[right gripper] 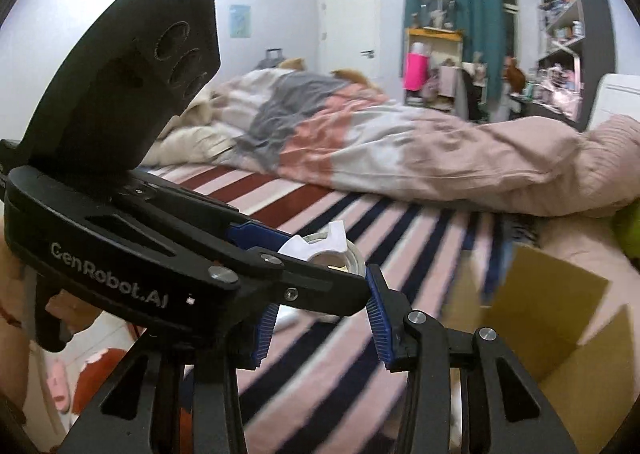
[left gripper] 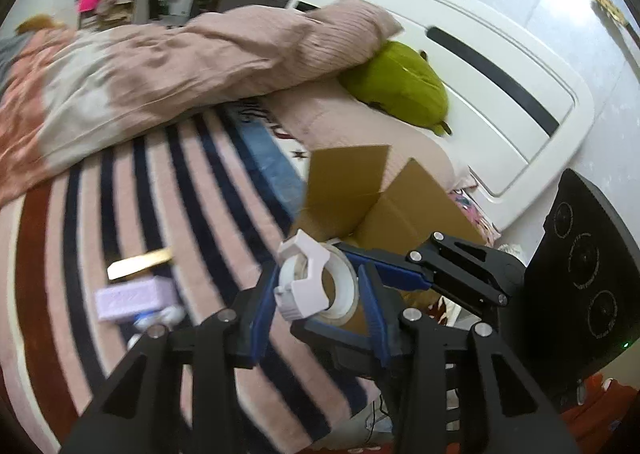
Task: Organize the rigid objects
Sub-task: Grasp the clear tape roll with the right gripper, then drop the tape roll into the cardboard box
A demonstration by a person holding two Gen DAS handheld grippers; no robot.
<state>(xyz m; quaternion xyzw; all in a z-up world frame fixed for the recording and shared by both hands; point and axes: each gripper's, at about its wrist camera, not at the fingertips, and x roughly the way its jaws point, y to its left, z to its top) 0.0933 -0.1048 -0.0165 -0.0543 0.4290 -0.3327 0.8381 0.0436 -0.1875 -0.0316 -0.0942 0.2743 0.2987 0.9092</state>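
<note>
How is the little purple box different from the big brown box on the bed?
The purple box is lilac; the cardboard box is plain brown. The purple box looks much smaller than the cardboard box. The purple box seems shut, though it is blurry, while the cardboard box has its flaps standing open. Both have flat sides and corners, and both sit on the bed, the purple box on the striped blanket.
</note>
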